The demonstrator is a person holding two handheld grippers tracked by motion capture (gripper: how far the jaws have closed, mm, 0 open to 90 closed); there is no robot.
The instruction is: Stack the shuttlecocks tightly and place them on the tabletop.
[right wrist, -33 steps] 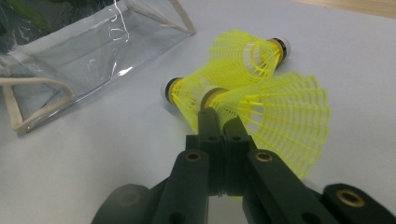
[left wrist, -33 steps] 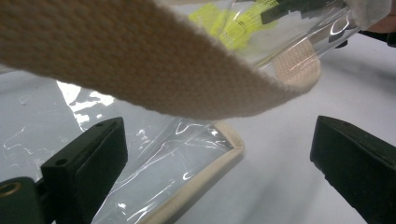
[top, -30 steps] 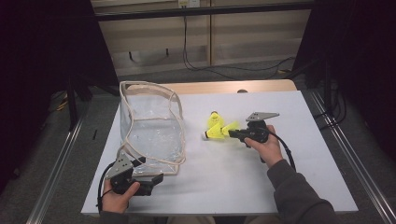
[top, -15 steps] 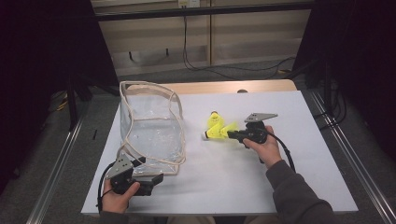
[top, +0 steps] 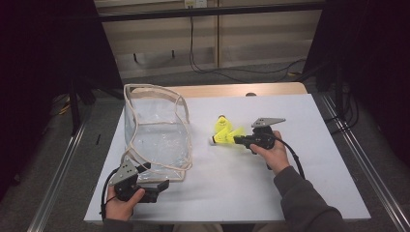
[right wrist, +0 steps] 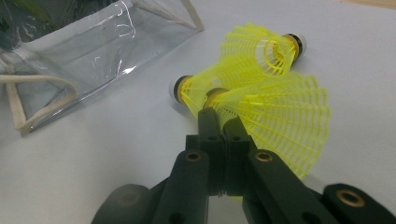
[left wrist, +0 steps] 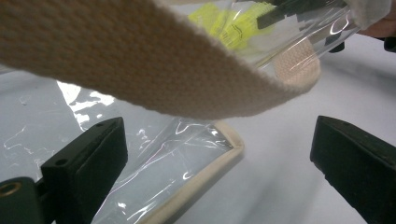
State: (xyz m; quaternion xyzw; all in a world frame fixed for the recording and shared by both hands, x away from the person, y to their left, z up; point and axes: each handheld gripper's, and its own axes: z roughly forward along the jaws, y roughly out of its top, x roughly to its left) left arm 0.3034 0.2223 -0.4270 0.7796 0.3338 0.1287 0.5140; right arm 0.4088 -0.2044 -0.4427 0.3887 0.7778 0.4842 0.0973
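Now the right hand-held gripper [right wrist: 219,122] clenches a yellow shuttlecock's [right wrist: 280,116] skirt edge, just ahead.

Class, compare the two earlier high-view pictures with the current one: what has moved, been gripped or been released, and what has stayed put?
Nothing has visibly changed. The right gripper stays shut on a yellow shuttlecock among the cluster on the white table. The left gripper stays open beside the clear bag, its beige strap above the jaws.
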